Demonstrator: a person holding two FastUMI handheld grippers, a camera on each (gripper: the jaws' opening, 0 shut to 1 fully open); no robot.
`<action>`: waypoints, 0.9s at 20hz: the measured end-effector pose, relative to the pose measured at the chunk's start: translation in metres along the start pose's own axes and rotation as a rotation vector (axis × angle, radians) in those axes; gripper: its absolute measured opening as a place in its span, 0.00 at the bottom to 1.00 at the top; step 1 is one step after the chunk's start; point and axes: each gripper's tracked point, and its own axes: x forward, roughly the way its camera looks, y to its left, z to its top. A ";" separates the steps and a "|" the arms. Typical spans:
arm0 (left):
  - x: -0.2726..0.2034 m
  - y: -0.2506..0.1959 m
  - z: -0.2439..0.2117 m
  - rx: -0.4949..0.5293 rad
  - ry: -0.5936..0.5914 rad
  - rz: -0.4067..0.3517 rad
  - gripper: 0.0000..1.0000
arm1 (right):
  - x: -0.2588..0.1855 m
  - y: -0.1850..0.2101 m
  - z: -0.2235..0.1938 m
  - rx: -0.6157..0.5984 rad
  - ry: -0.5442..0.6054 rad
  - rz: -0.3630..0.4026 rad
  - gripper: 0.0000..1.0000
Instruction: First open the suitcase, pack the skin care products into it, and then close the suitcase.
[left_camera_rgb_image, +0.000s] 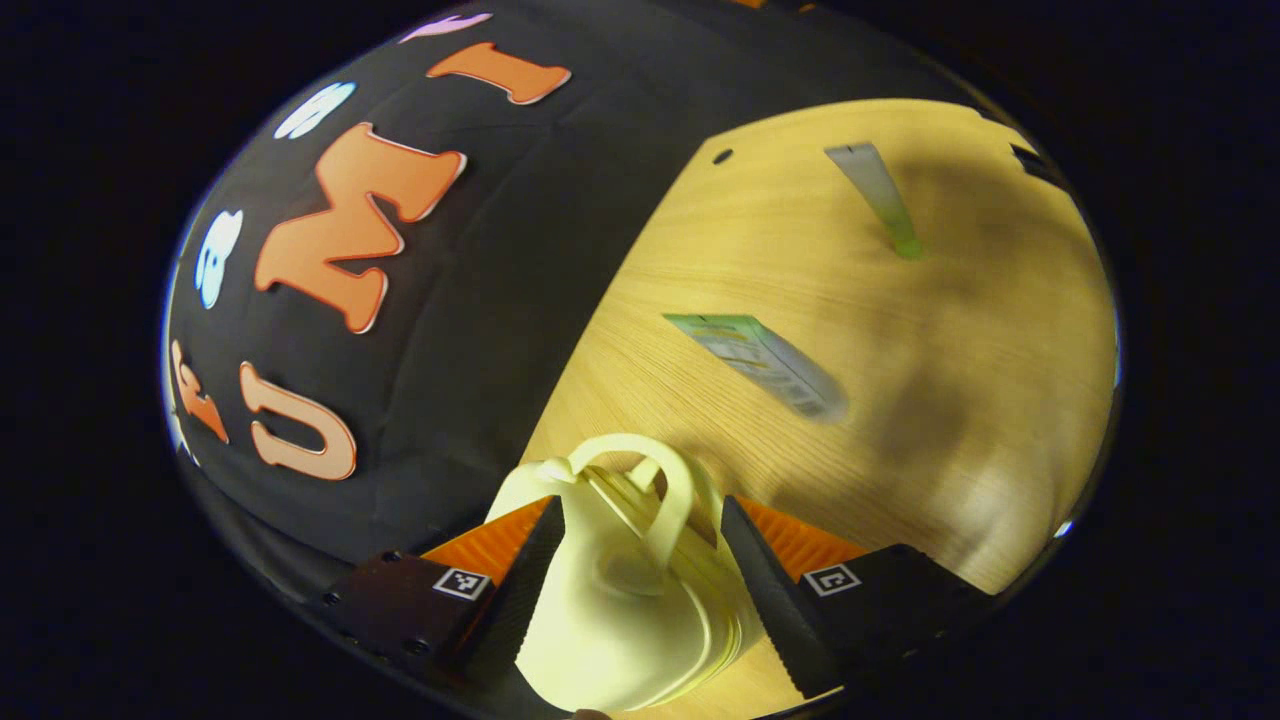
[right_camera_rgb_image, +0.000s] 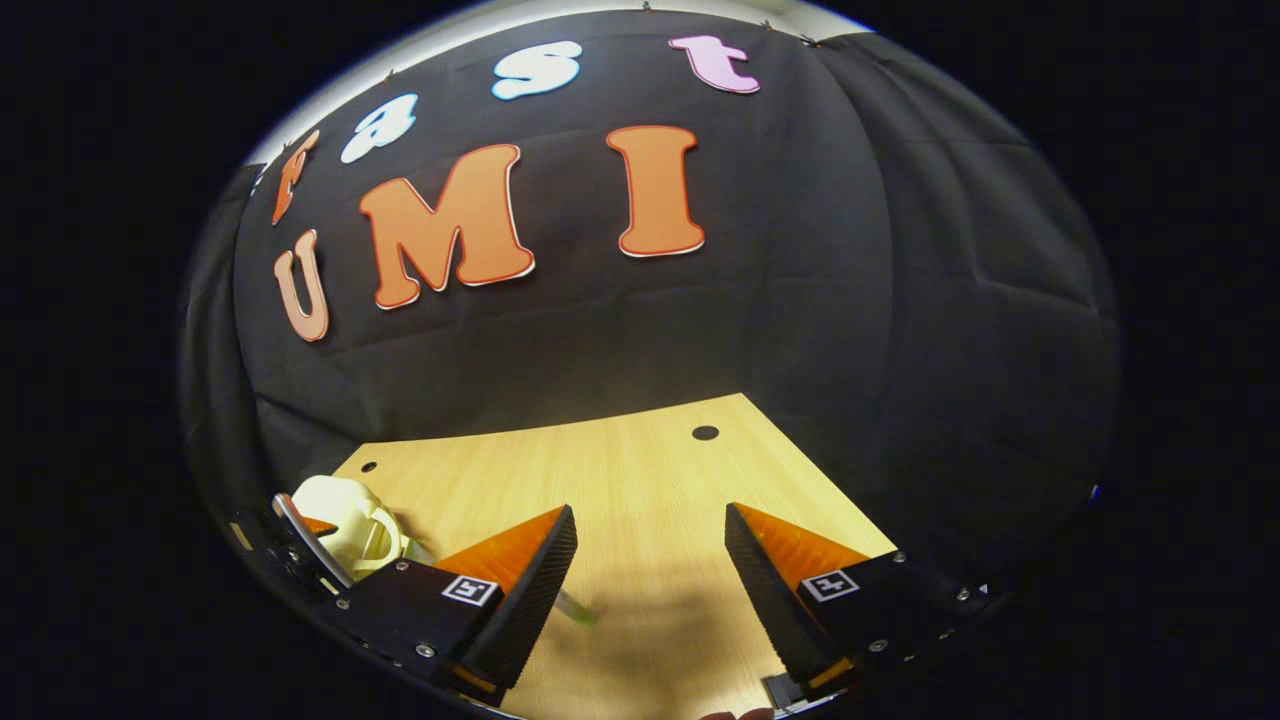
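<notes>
The left hand-held gripper (left_camera_rgb_image: 640, 560) is straddling the small pale-yellow plastic suitcase (left_camera_rgb_image: 620, 590) on the light wooden tabletop (left_camera_rgb_image: 950, 400), contact uncertain. The right hand-held gripper (right_camera_rgb_image: 650, 570) is hovering released. Opening is probably underway; two skin care tubes (left_camera_rgb_image: 765, 365) are lying well apart, unpacked.

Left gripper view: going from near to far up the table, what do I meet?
Small cream suitcase between the tongs → flat green-and-white packet → slim tube with a green end → small hole in the tabletop.
</notes>
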 end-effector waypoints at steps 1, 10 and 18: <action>0.004 -0.001 -0.003 0.016 0.014 0.006 0.98 | 0.002 -0.004 -0.001 0.000 0.005 -0.005 0.94; 0.030 0.007 -0.002 0.111 0.081 0.008 0.97 | 0.010 -0.008 -0.005 -0.010 0.036 -0.006 0.94; 0.043 -0.017 -0.015 0.140 0.164 -0.096 0.17 | 0.008 -0.005 0.004 0.004 0.030 -0.021 0.95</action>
